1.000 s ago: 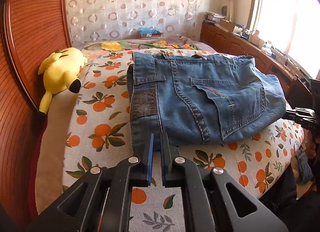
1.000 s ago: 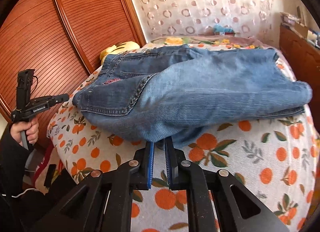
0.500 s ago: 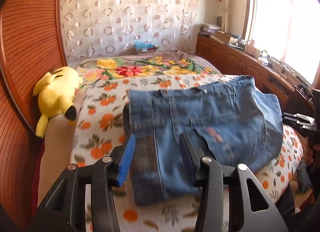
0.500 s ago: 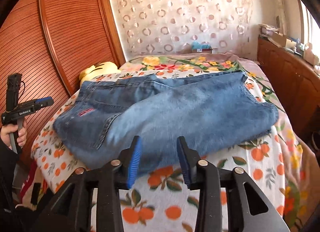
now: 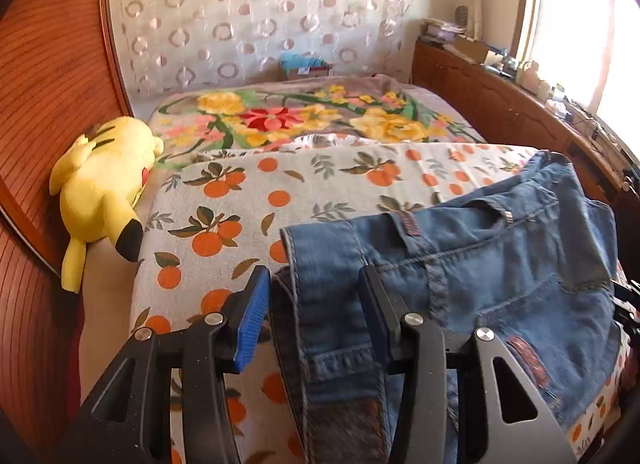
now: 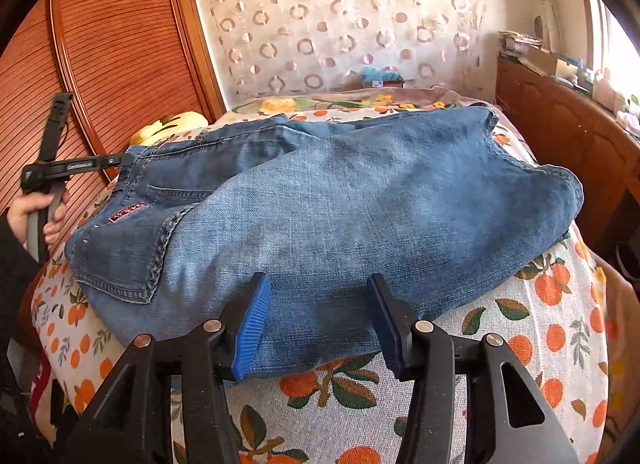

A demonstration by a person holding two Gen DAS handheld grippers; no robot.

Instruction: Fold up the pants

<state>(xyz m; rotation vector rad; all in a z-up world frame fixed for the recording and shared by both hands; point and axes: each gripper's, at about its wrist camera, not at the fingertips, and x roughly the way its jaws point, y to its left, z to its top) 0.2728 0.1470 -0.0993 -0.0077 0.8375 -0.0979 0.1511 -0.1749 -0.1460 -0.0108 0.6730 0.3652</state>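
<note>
The folded blue jeans (image 5: 500,276) lie on the orange-print bedspread (image 5: 248,192). In the left wrist view my left gripper (image 5: 316,292) is open, its jaws spread on either side of the waistband corner, not closed on it. In the right wrist view the jeans (image 6: 340,200) fill the middle, back pocket at the left. My right gripper (image 6: 318,300) is open, its jaws spread over the near folded edge of the jeans. The left gripper also shows in the right wrist view (image 6: 108,161), held by a hand at the jeans' waistband.
A yellow plush toy (image 5: 104,188) lies at the bed's left edge against the wooden headboard (image 5: 48,84). A floral blanket (image 5: 304,116) covers the far end. A wooden cabinet (image 5: 500,104) with clutter runs along the right, under the window.
Both grippers went from shut to open and moved forward over the jeans' edges. The left gripper now sits at the waistband corner, the right at the near fold.
</note>
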